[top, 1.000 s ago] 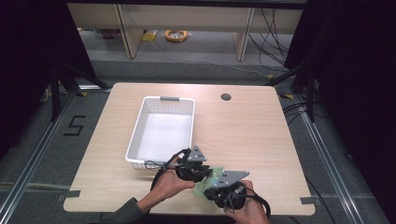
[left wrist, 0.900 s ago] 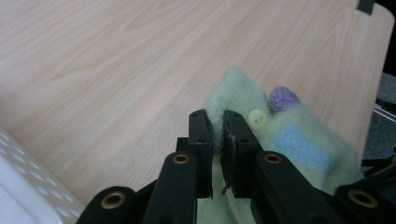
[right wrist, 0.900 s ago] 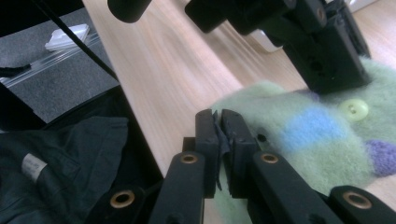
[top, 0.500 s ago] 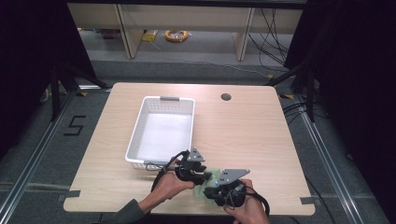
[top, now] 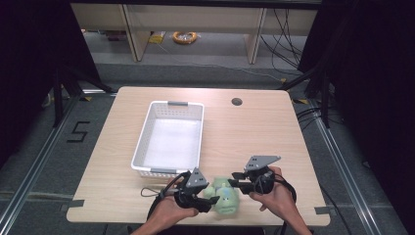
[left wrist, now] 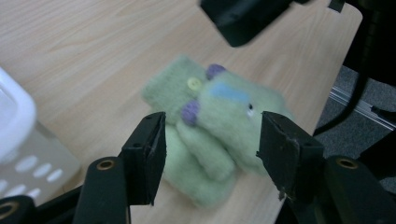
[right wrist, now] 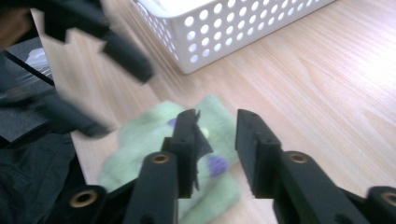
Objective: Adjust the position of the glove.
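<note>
At the near edge of the table (top: 274, 127), a green plush toy (top: 222, 197) is seen lying flat on the wood, just in front of the white basket (top: 171, 137), which serves as the landmark here. The toy is no longer gripped: a second ago both grippers were bunched together over it, and now they are drawn apart to either side.

The left gripper (top: 208, 200) is held close beside the toy, on the side nearer the basket's front corner. Its jaws have just been opening and are spread wide; in the left gripper view the toy (left wrist: 217, 123) lies on the table beyond and between the jaws, but it is not pressed by the pads.

The right gripper (top: 236, 179) has been pulled away to the toy's other side, farther from the basket. Its jaws have just been opening too and stand moderately apart, with nothing between them; the toy (right wrist: 187, 154) is seen past them.

Farther off, the basket is seen empty, its short end toward the toy. The toy appears to have been released on the table short of the basket.
</note>
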`<state>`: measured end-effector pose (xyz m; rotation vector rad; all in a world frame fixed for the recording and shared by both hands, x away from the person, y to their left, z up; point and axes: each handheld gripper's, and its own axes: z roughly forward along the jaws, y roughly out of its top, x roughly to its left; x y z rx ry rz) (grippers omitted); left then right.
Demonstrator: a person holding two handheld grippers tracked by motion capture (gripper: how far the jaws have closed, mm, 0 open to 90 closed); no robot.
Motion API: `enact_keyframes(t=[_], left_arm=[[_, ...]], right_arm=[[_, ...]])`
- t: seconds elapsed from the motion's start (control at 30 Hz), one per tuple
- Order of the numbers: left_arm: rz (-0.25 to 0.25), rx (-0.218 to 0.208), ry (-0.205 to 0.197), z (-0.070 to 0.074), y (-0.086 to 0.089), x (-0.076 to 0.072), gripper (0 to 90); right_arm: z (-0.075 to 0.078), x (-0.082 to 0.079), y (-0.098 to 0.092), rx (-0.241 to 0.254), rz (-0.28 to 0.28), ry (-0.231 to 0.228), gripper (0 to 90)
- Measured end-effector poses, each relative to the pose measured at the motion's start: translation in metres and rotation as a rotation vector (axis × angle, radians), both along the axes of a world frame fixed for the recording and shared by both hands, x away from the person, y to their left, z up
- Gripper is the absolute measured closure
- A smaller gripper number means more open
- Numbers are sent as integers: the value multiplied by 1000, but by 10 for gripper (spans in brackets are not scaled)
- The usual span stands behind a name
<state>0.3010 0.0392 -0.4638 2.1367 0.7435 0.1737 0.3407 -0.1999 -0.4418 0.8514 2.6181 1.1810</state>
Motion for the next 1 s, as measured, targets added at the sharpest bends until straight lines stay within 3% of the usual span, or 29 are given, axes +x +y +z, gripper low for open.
enact_keyframes(t=[0.1, 0.17, 0.2, 0.23, 0.27, 0.3, 0.4, 0.43, 0.47, 0.53, 0.6, 0.63, 0.7, 0.73, 0.77, 0.9, 0.93, 0.97, 1.0], left_arm=[[10, -21, 10, -6, 0, -12, 403], [7, -1, -6, -11, 0, -21, 398], [7, 16, -15, -13, -1, -23, 393], [13, -5, -6, -16, -4, -25, 386], [8, 16, -19, -18, -4, -26, 381], [20, 14, -5, -19, -6, -28, 377], [16, 21, -21, -23, -13, -30, 374], [9, 43, -32, -23, -13, -29, 372], [17, 34, -15, -25, -16, -31, 369], [27, 39, -20, -27, -19, -30, 364], [31, 89, -60, -26, -20, -28, 366], [41, 64, -60, -27, -23, -28, 374], [34, 86, -63, -27, -24, -27, 392], [47, 62, -56, -29, -27, -28, 397], [22, 96, -74, -29, -25, -27, 419], [25, 84, -104, -30, -26, -29, 552], [16, 107, -109, -29, -24, -29, 589], [16, 81, -105, -30, -25, -30, 636], [17, 90, -118, -28, -24, -30, 675]], right_arm=[[-5, 12, 4, 17, 8, 41, 669], [-9, 21, 8, 3, 39, 33, 665], [-11, 22, 11, -5, 32, 51, 657], [-12, 25, 13, -14, 44, 61, 653], [-14, 27, 16, -17, 52, 62, 646], [-16, 28, 18, -18, 55, 74, 643], [-21, 33, 24, -24, 64, 87, 634], [-22, 34, 26, -27, 66, 95, 630], [-24, 36, 28, -29, 68, 99, 626], [-26, 39, 30, -35, 68, 118, 623], [-30, 40, 33, -42, 57, 138, 630], [-32, 42, 32, -46, 70, 143, 639], [-34, 42, 32, -36, 63, 156, 666], [-35, 42, 31, -33, 64, 157, 675], [-35, 42, 31, -38, 60, 161, 698], [-34, 41, 29, -34, 59, 175, 817], [-35, 42, 28, -38, 64, 161, 836], [-35, 42, 28, -38, 65, 161, 847], [-34, 41, 28, -38, 63, 173, 853]])
